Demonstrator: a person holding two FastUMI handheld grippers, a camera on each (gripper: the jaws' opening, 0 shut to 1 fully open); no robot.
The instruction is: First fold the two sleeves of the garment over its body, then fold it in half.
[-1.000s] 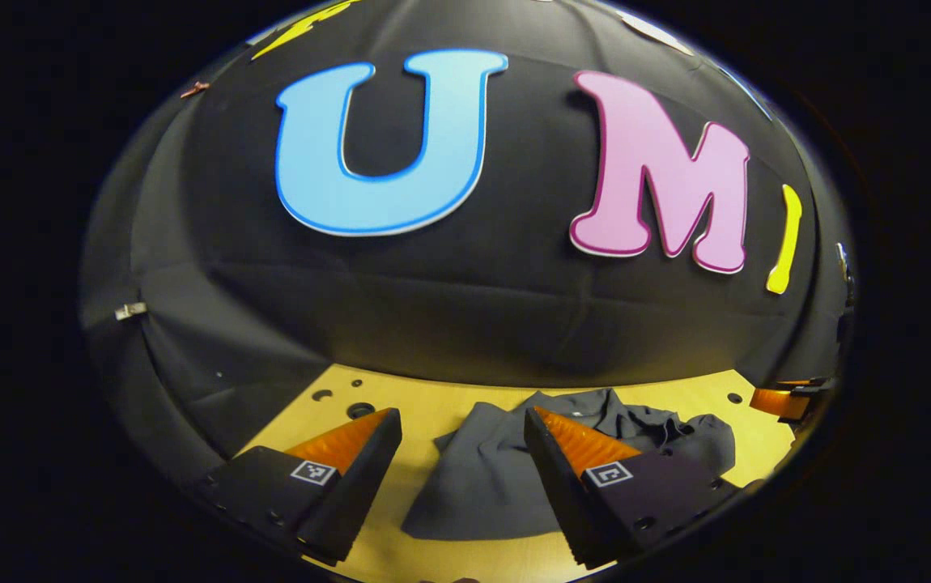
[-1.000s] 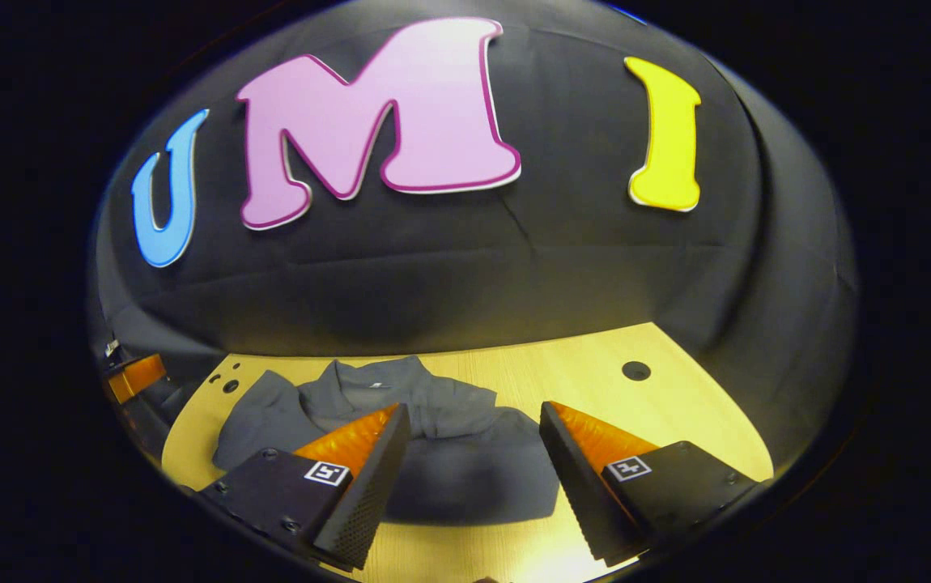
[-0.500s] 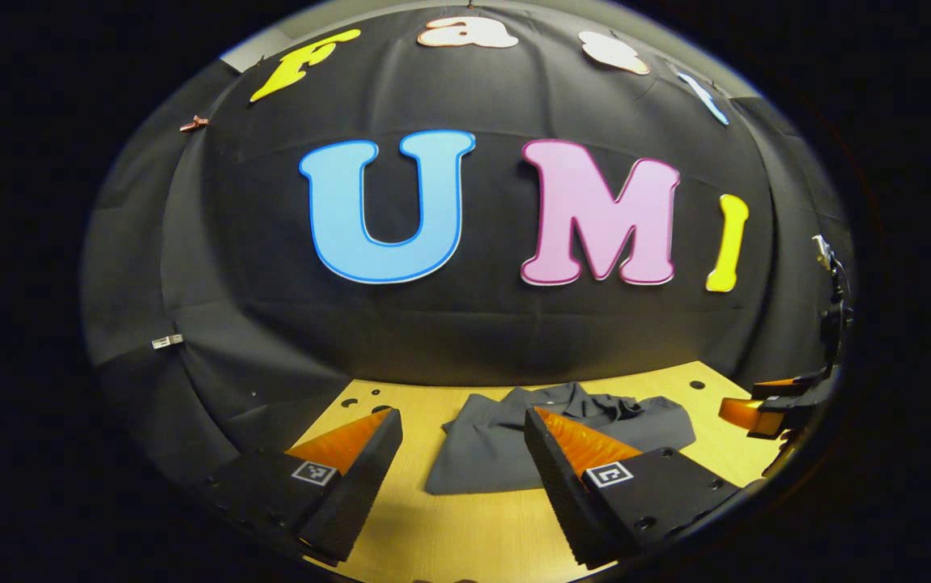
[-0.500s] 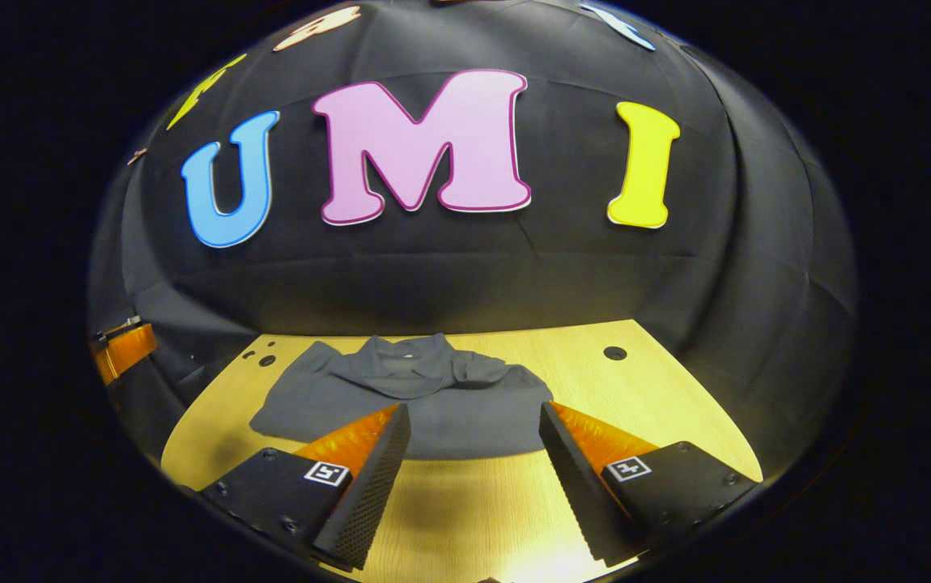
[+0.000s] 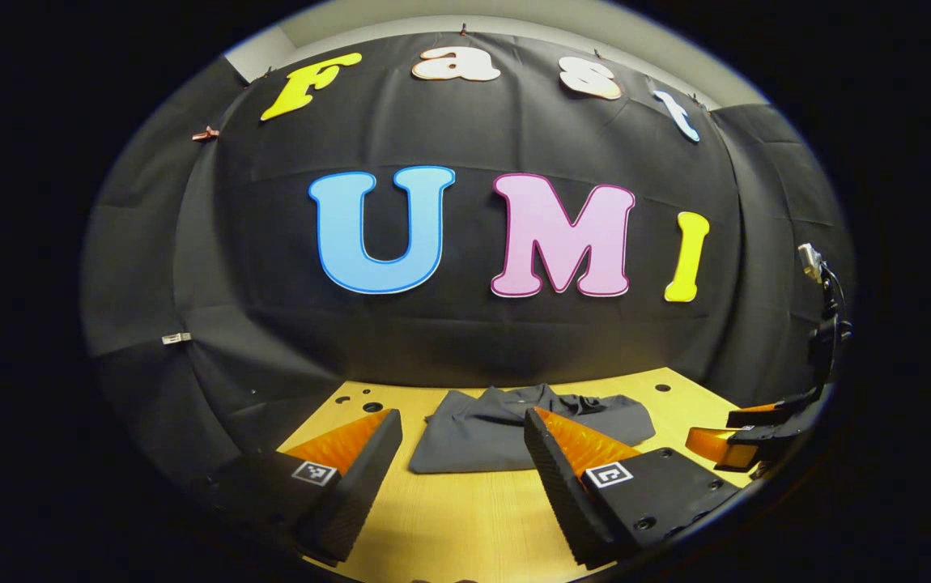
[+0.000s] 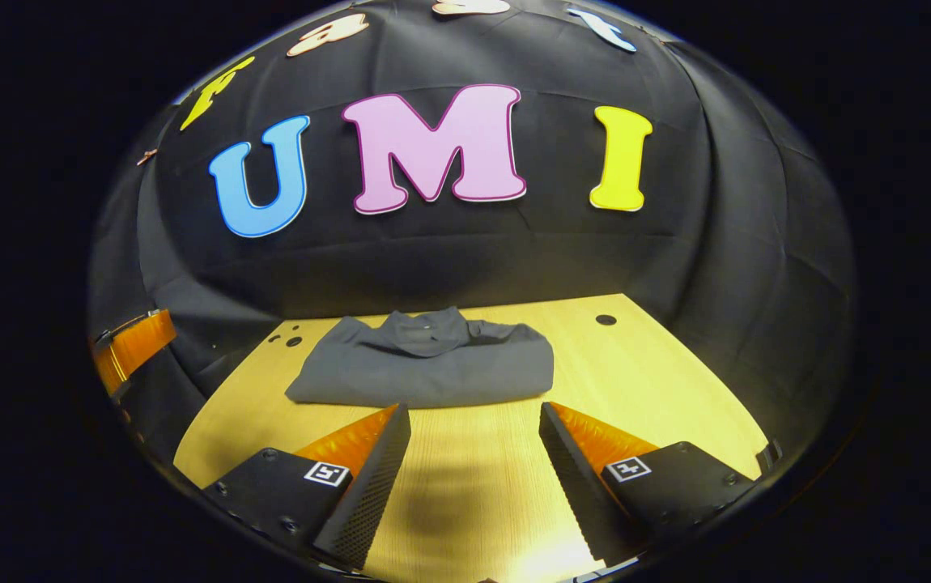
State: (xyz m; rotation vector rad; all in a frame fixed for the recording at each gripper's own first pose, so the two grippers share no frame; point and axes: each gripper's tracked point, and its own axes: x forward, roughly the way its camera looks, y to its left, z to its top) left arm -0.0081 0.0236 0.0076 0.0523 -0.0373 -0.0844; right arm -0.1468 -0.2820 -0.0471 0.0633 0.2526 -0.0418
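The left gripper view looks forward from low over the bench (image 5: 465, 518), along the left tongs (image 5: 463, 429) toward the booth wall, with the garment (image 5: 514, 425) just past the fingertips. The right gripper view looks the same way along the right tongs (image 6: 474, 421), a little farther from the garment (image 6: 433, 368). Both views share the garment, the bench (image 6: 644, 380) and the wall. The right tongs (image 5: 724, 441) show at the left view's right edge; the left tongs (image 6: 129, 348) show at the right view's left edge.
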